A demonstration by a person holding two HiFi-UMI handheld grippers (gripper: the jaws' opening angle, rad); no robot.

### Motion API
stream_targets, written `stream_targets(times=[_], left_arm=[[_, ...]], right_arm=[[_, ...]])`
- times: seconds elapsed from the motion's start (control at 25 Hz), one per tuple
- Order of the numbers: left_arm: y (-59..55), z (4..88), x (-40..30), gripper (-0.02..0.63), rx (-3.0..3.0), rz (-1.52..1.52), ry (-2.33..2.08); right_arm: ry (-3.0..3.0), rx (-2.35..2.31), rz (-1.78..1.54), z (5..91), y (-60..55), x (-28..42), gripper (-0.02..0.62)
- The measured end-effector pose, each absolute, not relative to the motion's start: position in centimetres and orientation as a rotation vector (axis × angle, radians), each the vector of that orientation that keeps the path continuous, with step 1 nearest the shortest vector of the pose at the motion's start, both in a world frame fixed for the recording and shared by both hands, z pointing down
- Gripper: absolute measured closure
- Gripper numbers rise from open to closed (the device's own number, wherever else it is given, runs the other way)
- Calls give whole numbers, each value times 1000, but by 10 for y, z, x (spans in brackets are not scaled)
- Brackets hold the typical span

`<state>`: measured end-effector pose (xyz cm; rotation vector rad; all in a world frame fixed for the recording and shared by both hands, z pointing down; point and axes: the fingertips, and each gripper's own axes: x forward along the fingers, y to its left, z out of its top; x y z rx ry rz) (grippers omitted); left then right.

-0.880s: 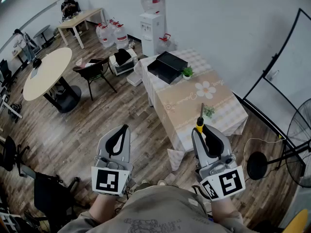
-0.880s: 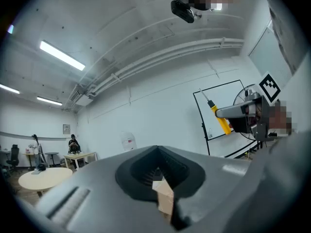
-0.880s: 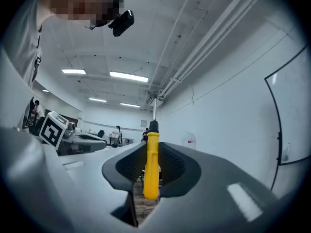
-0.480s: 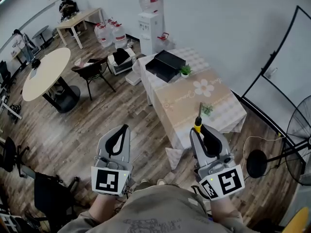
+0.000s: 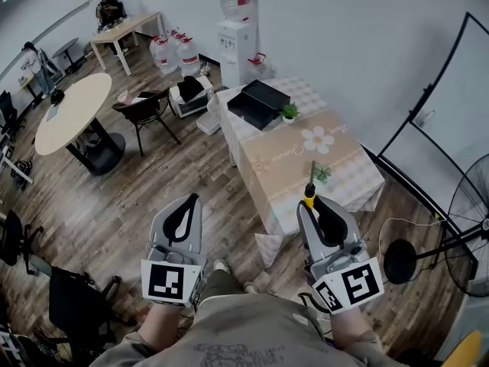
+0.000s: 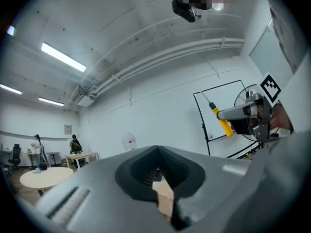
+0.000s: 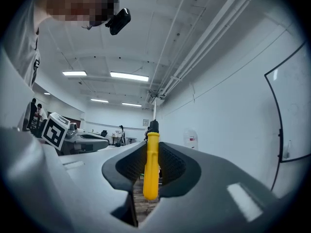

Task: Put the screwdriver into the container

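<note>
My right gripper (image 5: 312, 203) is shut on a screwdriver (image 5: 309, 193) with a yellow handle; its black collar and metal shaft stick out forward past the jaws. In the right gripper view the yellow handle (image 7: 151, 161) stands upright between the dark pads. My left gripper (image 5: 190, 202) is held level beside it, shut and with nothing in it. The left gripper view also catches the screwdriver (image 6: 223, 123) off to its right. A black box-like container (image 5: 260, 103) lies on the far end of a cloth-covered table (image 5: 290, 176), well ahead of both grippers.
Two small potted plants (image 5: 289, 112) (image 5: 322, 174) stand on the table. A water dispenser (image 5: 238, 48) and bottles are behind it, a round table (image 5: 69, 117) and chairs to the left, and a standing fan (image 5: 462, 228) with its base at the right. People sit at a far desk.
The head view has drifted slightly and a shoe now shows on the floor between the grippers. Both grippers keep their pose, and the screwdriver stays in the right one.
</note>
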<state>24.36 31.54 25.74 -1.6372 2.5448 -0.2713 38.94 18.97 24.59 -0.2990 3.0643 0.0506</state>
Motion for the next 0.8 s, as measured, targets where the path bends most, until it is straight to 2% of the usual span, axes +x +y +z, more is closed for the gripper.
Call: stream_targets(times=[0.44, 0.8], left_arm=[[312, 265, 218, 606, -1628, -277, 2545], [280, 275, 155, 606, -1647, -262, 2551]], right_arm=[[3102, -255, 55, 258, 180, 353, 492], [3140, -271, 40, 274, 145, 289, 492]])
